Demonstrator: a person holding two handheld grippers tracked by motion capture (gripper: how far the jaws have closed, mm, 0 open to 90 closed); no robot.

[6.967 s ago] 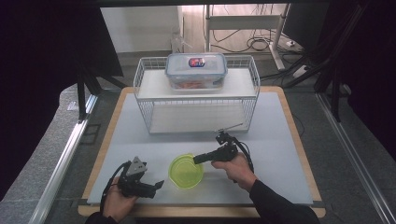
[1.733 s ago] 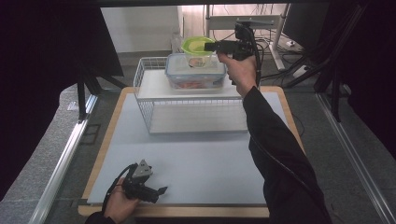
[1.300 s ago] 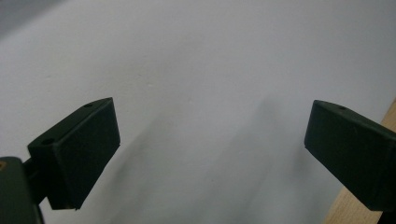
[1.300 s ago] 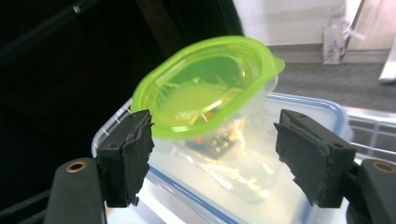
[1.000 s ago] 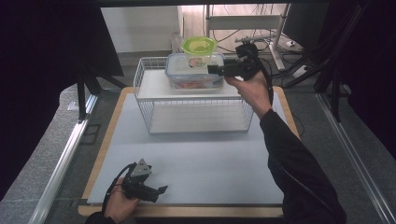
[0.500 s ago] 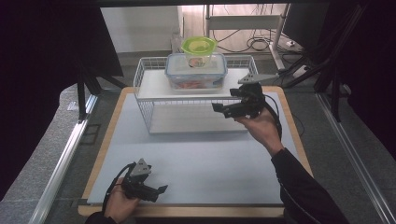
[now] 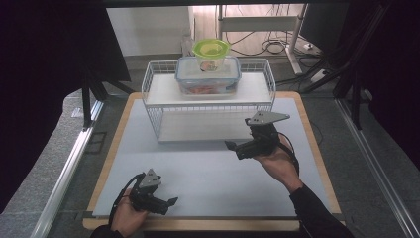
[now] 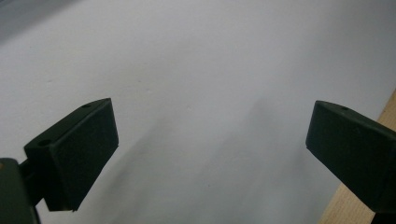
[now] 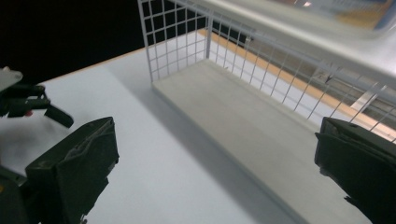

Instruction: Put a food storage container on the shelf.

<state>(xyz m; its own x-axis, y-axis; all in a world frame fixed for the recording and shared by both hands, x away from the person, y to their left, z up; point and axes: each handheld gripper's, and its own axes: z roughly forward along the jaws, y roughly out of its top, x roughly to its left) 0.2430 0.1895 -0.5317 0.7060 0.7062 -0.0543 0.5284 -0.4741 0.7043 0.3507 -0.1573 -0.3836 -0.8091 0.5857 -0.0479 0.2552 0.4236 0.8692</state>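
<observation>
Right gripper (image 7: 233,147) has dropped from the rack (image 7: 208,106) top, jaws just opened wide, empty. Green bowl (image 7: 211,51) stays on the lidded container (image 7: 208,77). Left gripper (image 7: 171,202) unmoved on the surface (image 7: 208,168), open, empty.

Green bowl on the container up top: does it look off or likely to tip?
Nothing stands out. The green bowl sits upright, roughly centred on the lidded container, on the wire rack. No spill or damage visible.

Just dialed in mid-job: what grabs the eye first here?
The green bowl, perched on a lidded clear box on the top shelf of the white wire rack. In front of the rack, the right gripper hangs empty, jaws wide. The left gripper rests open near the mat's near edge.
</observation>
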